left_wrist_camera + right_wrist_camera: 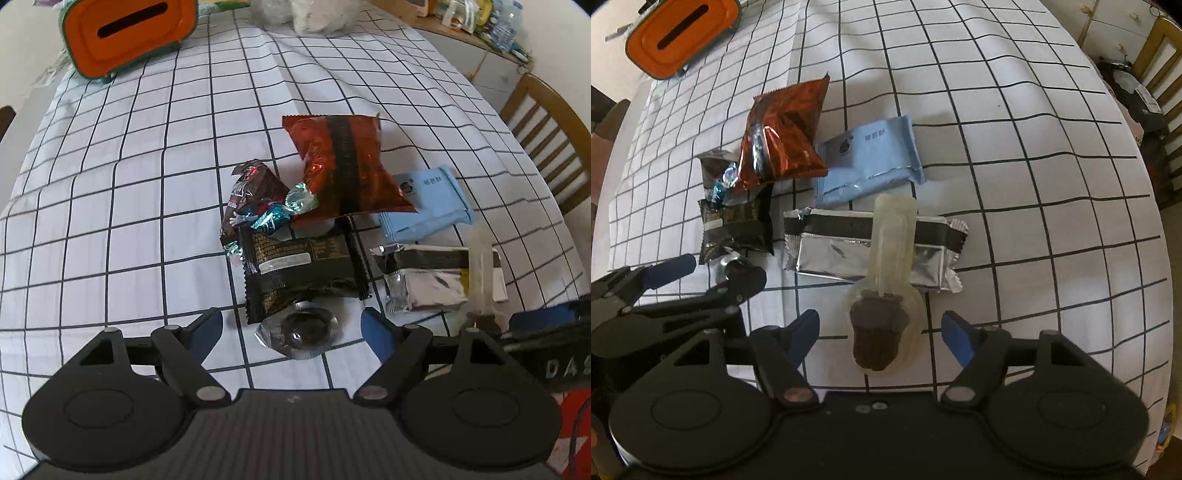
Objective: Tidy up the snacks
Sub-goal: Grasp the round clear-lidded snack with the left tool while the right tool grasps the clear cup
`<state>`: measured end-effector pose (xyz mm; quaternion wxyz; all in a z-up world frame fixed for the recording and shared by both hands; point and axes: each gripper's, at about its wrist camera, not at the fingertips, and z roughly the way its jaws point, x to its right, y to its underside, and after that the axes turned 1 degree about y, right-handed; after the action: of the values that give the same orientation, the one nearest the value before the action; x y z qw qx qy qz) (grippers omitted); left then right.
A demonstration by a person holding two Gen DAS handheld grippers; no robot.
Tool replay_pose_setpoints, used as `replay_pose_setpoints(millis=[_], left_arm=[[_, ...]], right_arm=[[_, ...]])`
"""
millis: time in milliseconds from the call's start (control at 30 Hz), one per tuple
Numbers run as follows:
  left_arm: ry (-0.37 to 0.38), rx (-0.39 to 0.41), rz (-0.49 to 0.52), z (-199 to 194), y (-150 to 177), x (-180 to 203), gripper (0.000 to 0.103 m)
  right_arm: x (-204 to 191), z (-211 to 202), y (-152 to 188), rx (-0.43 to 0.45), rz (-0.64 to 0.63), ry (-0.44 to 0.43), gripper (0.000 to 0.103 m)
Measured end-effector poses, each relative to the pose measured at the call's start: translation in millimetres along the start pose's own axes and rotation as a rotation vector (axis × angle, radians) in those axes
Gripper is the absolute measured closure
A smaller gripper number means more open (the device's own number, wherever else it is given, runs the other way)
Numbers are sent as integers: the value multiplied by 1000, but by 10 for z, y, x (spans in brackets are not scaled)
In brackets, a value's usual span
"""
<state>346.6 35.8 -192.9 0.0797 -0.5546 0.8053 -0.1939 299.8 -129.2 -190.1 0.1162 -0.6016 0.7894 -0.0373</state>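
Acorn-shaped candy [877, 332] between spread right hand-held gripper [881, 332], round chocolate [304, 328] between spread left hand-held gripper [291, 328]

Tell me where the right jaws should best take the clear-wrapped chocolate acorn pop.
Probably at the chocolate head of the acorn pop, from straight above. The head lies flat on the tablecloth, already between the open right gripper jaws, and is its bulkiest part. Its clear stick end rests across the silver packet, so pinching there risks catching foil.

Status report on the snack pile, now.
Left gripper open over round foil snack. Right gripper open around clear-wrapped chocolate. Nothing blocking.
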Motion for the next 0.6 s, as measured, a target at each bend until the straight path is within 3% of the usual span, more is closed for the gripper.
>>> replay_pose_setpoints(millis=[300, 433, 600], left_arm=[[-40, 2, 23, 37, -5, 82, 38], [-58, 13, 39, 14, 9, 92, 54], [-54, 19, 24, -10, 13, 41, 65]], right_arm=[[-146, 130, 32, -12, -68, 51, 45], [-188, 139, 43, 0, -93, 72, 53], [-196, 123, 67, 18, -106, 68, 53]])
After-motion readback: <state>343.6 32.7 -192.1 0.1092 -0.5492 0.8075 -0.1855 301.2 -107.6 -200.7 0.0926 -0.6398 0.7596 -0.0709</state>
